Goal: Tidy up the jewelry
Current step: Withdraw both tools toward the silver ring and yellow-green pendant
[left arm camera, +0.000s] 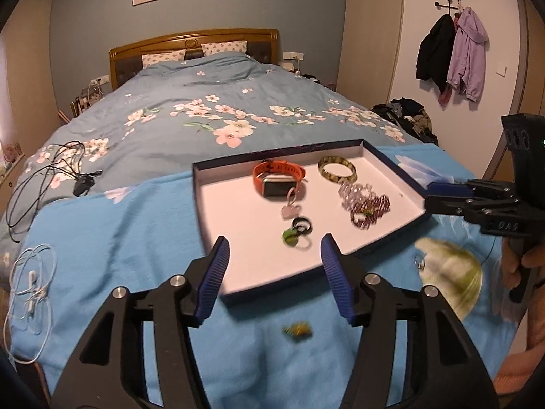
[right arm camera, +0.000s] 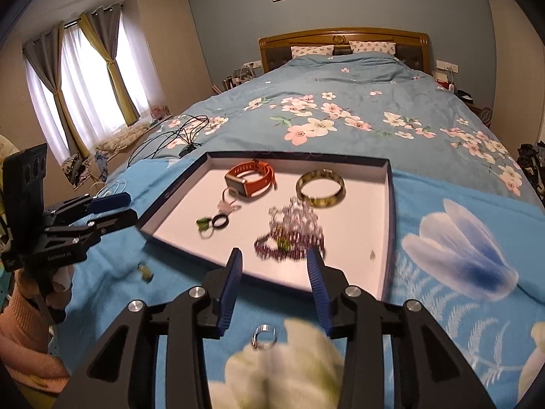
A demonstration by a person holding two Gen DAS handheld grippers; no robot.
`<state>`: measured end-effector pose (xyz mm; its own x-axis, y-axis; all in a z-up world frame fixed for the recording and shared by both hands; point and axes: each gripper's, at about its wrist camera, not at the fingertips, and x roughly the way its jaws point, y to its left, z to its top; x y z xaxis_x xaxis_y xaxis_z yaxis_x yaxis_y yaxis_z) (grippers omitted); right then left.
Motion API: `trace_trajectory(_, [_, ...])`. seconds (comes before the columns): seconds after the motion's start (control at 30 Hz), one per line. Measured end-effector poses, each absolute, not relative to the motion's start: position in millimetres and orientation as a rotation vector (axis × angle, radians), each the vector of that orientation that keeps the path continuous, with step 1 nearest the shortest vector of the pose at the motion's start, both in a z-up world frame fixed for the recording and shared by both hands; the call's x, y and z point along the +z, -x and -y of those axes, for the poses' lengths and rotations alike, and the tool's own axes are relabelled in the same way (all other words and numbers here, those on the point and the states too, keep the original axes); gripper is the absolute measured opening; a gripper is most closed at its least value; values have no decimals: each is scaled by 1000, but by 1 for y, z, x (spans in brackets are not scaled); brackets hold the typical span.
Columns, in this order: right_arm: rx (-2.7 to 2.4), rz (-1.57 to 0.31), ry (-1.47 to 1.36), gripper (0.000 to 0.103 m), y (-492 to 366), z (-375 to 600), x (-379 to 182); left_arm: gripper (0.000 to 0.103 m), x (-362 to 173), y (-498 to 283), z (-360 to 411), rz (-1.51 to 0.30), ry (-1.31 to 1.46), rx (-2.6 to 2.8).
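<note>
Left wrist view: the left tool (left arm camera: 274, 255) hangs spread and empty above the near rim of the shallow box (left arm camera: 218, 225), a small amber piece (left arm camera: 297, 331) on the blue blanket (left arm camera: 119, 238) beneath it. Right wrist view: the right tool (right arm camera: 274, 269) is likewise spread, a silver ring (right arm camera: 261, 336) lying below it, while the orange watch (right arm camera: 252, 178), bangle (right arm camera: 320, 188) and bead bracelets (right arm camera: 293, 235) sit inside the box.

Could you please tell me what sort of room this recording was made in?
Almost certainly a home bedroom: a made bed with a floral duvet and wooden headboard, curtained window, and jackets on wall hooks.
</note>
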<state>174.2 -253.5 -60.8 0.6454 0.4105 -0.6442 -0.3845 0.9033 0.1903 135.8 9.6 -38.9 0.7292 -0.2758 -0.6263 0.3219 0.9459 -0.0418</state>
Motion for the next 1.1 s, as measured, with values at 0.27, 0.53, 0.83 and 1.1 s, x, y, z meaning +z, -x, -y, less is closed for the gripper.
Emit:
trace_trajectory(0.27, [437,-812,-22,44,-151,252,-86,60,-59,-105,-18,-736,-91,-344])
trace_trajectory(0.53, [427,-855,-10,45,-147,245,-103,58,-80,-103,-3,-803,-96,-370])
trace_trajectory(0.83, [418,-880,-17,46,-151,245,-107,48,-90,-112,8,-868,-89,-391])
trace_trajectory(1.1, [421,-894,46,47,-153,229,-109,39,-94,-118,12,-895,-81,-396])
